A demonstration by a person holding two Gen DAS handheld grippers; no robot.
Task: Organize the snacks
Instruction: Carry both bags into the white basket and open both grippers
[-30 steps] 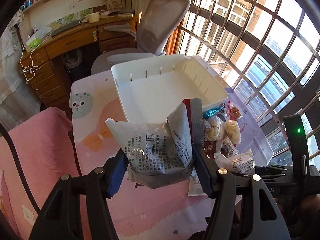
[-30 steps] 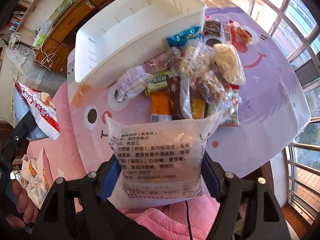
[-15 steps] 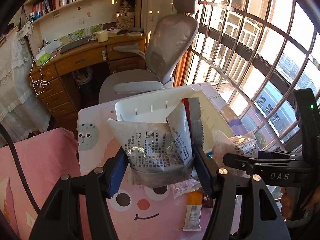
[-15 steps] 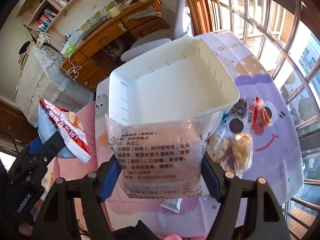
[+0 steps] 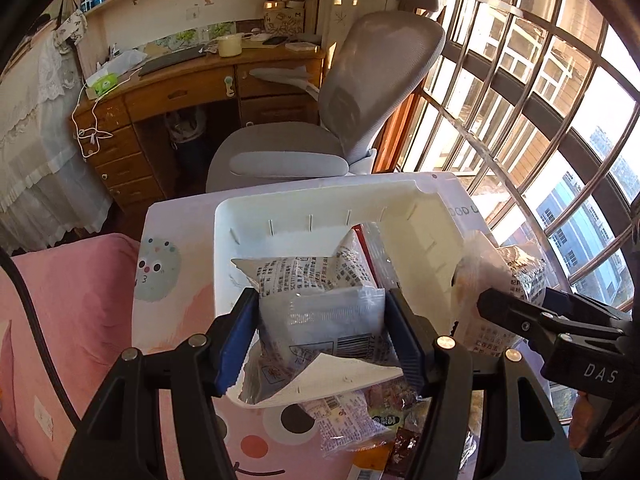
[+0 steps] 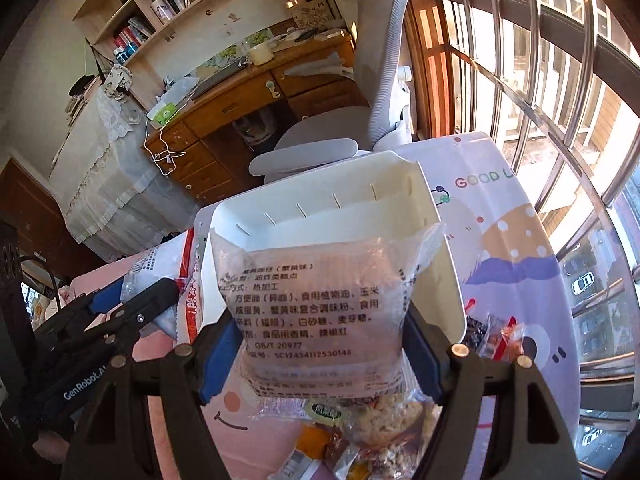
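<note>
My left gripper [image 5: 320, 320] is shut on a silver snack bag [image 5: 320, 280] with a red stripe, which hangs over the near edge of the white bin [image 5: 420, 240]. In the right wrist view my right gripper [image 6: 320, 340] is shut on a clear bag of pale snacks [image 6: 316, 300] with printed text, held in front of the white bin [image 6: 320, 208]. Each gripper shows in the other's view: the right gripper [image 5: 500, 304] beside the bin's right wall, the left gripper [image 6: 132, 300] at its left. A pile of loose snack packets [image 6: 380, 420] lies on the cartoon tablecloth [image 6: 500, 240] below.
More small packets [image 6: 496, 336] lie right of the bin. Behind the table stand a grey office chair [image 5: 360, 80] and a wooden desk [image 5: 180, 92]. Barred windows [image 5: 560, 80] run along the right. A pink blanket [image 5: 60, 300] lies at the left.
Both grippers have carried their bags forward to the white bin. The bin, earlier farther ahead, now sits right under and behind the bags. The snack pile has slid to the bottom of both views.
</note>
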